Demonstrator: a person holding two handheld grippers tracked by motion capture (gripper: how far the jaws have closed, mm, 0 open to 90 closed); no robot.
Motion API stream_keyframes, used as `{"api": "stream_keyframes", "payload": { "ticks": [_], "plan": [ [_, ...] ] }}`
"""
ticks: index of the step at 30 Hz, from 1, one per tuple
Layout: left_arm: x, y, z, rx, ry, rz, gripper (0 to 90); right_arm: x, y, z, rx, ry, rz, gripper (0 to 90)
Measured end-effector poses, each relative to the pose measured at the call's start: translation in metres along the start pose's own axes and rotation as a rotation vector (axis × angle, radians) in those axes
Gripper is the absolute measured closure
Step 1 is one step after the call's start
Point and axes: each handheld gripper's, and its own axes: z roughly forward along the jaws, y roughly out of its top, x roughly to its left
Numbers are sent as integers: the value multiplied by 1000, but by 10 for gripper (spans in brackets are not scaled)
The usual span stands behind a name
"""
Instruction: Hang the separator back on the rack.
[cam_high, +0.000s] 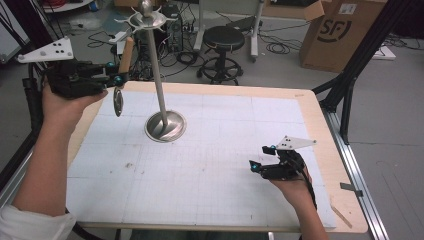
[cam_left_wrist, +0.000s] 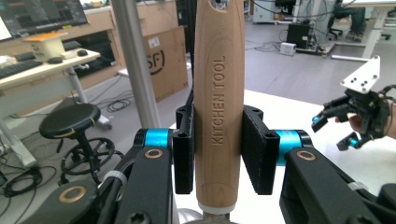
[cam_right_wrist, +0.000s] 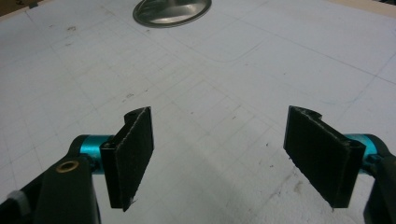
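Gripping the smooth, rounded wooden handle (cam_left_wrist: 218, 107) stamped KITCHEN TOOL, my left tool (cam_high: 118, 76) is clamped on it at the upper left of the high view, so the utensil's shiny round metal head (cam_high: 118, 101) dangles below, handle end up, probably for hooking onto the spiked crown (cam_high: 145, 19) of the tall steel stand (cam_high: 159, 75). My right tool (cam_high: 262, 158) waits at the lower right, jaws apart and empty, over the white gridded table (cam_high: 210, 165).
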Motion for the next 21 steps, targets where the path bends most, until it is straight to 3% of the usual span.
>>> {"api": "stream_keyframes", "payload": {
  "ticks": [7, 13, 21],
  "plan": [
    [7, 7, 0, 5, 52, -7, 679, 2, 0, 3, 8, 2, -4, 231],
    [8, 15, 3, 35, 100, 15, 679, 0, 0, 2, 3, 2, -5, 231],
    [7, 16, 10, 52, 115, 23, 679, 0, 0, 1, 4, 3, -4, 232]
  ]
}}
